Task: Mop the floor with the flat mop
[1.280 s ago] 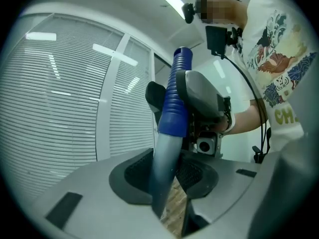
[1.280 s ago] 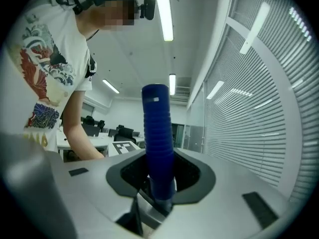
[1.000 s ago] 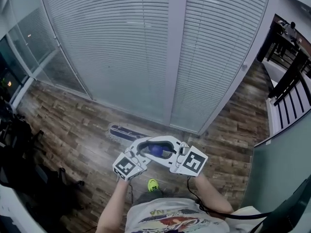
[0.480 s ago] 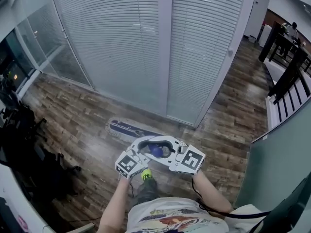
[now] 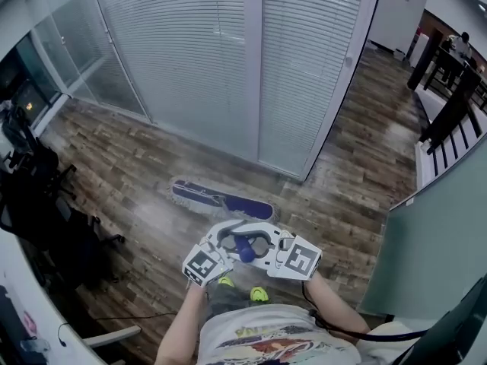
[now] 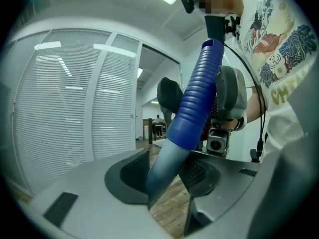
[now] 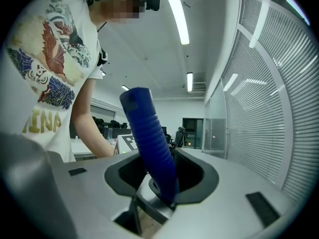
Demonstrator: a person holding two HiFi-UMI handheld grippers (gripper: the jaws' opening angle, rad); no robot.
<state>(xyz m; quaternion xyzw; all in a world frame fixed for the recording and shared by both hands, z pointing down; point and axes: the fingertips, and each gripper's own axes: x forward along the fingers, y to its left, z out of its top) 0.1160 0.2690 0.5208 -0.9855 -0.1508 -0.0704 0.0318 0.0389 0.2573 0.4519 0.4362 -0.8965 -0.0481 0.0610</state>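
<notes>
Only the head view shows the mop head: it lies flat on the wood floor just above my hands in the frame, below the foot of the window blinds. Neither gripper view shows it.

In the left gripper view, my left gripper is closed around the smooth lower part of the mop handle, just under the ribbed blue grip. The jaws are opening with the handle between them. The right gripper shows across the handle there.

In the right gripper view, my right gripper has the ribbed blue grip itself between its jaws. They are also opening.

From above, both grippers meet low in the centre, over my yellow-green shoes.

Black chairs crowd the left edge, and a dark railing stands at upper right.
</notes>
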